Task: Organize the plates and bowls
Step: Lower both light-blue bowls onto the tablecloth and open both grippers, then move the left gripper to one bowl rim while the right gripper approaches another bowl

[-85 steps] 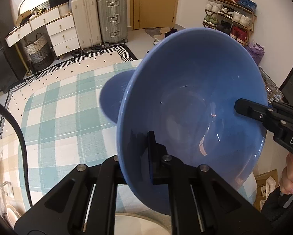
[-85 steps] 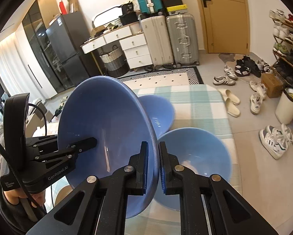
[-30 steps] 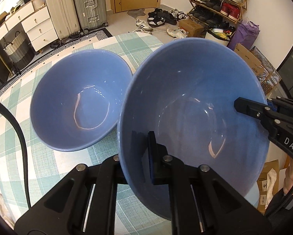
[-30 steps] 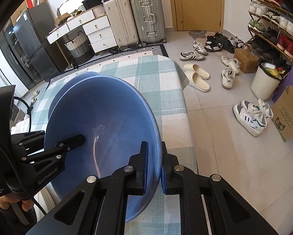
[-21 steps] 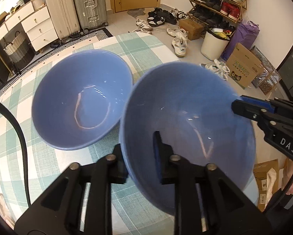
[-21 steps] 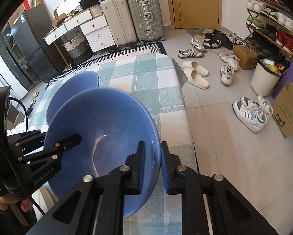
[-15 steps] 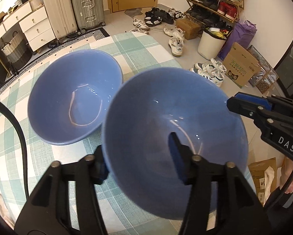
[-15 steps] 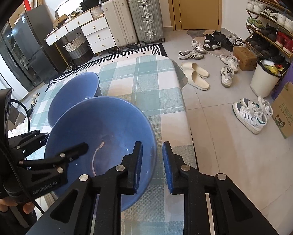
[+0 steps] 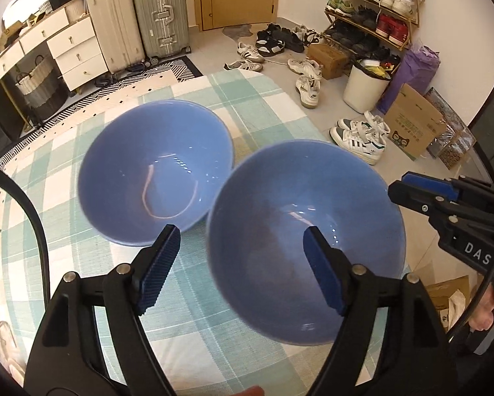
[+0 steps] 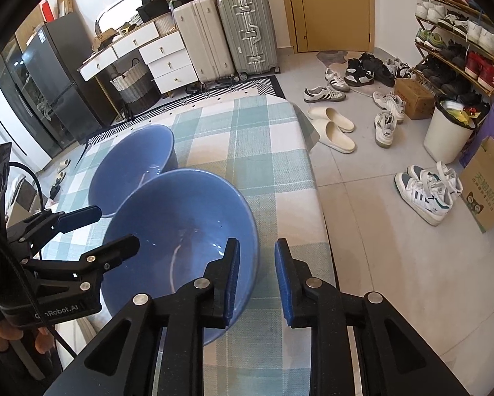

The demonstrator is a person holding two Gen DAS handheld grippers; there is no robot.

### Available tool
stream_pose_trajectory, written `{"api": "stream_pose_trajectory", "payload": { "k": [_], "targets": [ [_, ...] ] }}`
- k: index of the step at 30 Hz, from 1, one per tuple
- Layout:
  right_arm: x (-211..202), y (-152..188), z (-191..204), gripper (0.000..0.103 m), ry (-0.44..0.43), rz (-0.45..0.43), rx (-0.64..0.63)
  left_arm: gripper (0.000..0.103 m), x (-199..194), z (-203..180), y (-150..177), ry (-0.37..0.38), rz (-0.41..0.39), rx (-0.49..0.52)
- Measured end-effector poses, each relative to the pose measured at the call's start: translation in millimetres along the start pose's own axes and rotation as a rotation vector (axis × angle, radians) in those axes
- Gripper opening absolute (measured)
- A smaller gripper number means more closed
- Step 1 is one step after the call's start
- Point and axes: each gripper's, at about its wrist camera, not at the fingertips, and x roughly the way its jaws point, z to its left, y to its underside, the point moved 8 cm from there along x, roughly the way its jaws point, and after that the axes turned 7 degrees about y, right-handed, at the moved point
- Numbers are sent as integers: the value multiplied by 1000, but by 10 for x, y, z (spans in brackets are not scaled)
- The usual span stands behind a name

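Two blue bowls stand side by side on the green-checked tablecloth (image 9: 194, 297). The near bowl (image 9: 306, 241) sits by the table's right edge; it also shows in the right wrist view (image 10: 181, 231). The far bowl (image 9: 154, 171) touches it and shows in the right wrist view (image 10: 134, 165) too. My left gripper (image 9: 242, 264) is open, its right finger over the near bowl's rim, its left finger outside. My right gripper (image 10: 255, 275) is open, straddling that bowl's opposite rim. Neither grips the bowl.
The table edge (image 10: 316, 191) drops to a tiled floor with shoes (image 10: 425, 191), slippers, a white bin (image 10: 448, 132) and cardboard boxes. Suitcases (image 10: 227, 33), white drawers and a shoe rack line the walls. A black cable (image 9: 32, 217) hangs at the left.
The near bowl, held tilted in both grippers a second ago, now sits flat on the table beside the far bowl. Both grippers have opened and let go of its rim.
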Motion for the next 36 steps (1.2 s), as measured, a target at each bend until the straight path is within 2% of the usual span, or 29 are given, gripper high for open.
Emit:
{"api": "stream_pose_trajectory", "payload": {
  "k": [5,8,12,14,17,18,19,27,36],
  "targets": [
    [-75,-48,135,49,-41,-23,-13,77,-152,120,-14,-8,-23,-14],
    [-117,-84,212,53,-58,-31,-22,79,-239,207,-26,-7,-32,-20],
    [-185,-150,324,70,-85,-50,-33,82,-357,328,-26,-2,-44,-38],
    [-207,-181,391,74,-96,-54,-43,82,-420,384,-26,-4,-49,-46],
    [-231,-223,499,82,-106,-60,-62,89,-485,476,-26,-11,-60,-60],
    [-231,-241,535,84,-107,-61,-68,97,-502,509,-24,-10,-62,-66],
    [-228,-256,567,85,-109,-60,-74,100,-522,542,-29,-7,-67,-73],
    [-188,-370,767,95,-118,-62,-106,100,-633,883,-45,-23,-82,-121],
    [-76,-508,947,97,-133,-50,-126,100,-664,1223,-82,-37,-92,-178]
  ]
}}
